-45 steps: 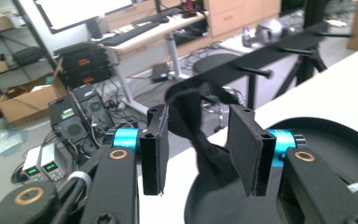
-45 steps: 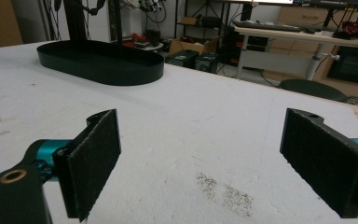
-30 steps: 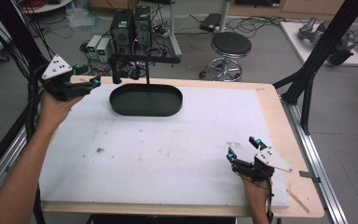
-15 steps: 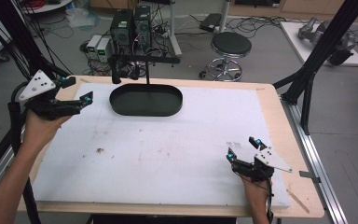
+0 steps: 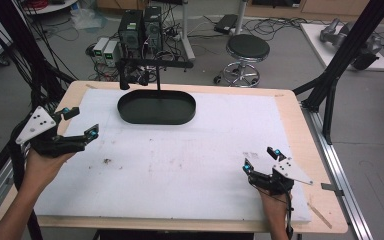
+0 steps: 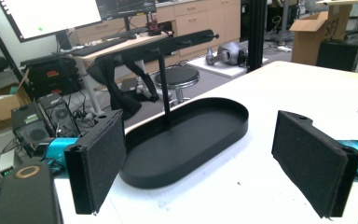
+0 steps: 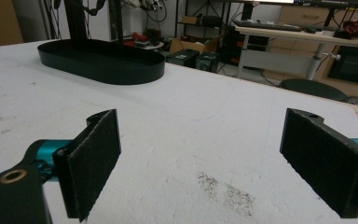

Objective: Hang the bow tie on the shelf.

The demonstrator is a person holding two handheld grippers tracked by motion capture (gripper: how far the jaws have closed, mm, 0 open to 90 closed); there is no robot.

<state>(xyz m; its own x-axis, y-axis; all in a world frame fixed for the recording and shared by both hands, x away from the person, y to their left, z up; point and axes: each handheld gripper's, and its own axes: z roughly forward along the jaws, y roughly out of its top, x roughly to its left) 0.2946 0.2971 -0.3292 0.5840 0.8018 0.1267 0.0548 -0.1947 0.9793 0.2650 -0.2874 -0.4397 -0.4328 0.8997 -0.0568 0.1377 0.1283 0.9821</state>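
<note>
L gripper [image 5: 77,125] nearer; white tabletop [image 5: 190,165]

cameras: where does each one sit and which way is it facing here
High view: above the person's side, looking forward and down on the white table; both forearms enter from the bottom, holding the left gripper and right gripper.
Left gripper view: rides the left gripper, looking between its open jaws at the black oval tray and its upright stand.
Right gripper view: rides the right gripper, low over the table, facing the tray's wall farther off.
Shared: all three views show the tray.
</note>
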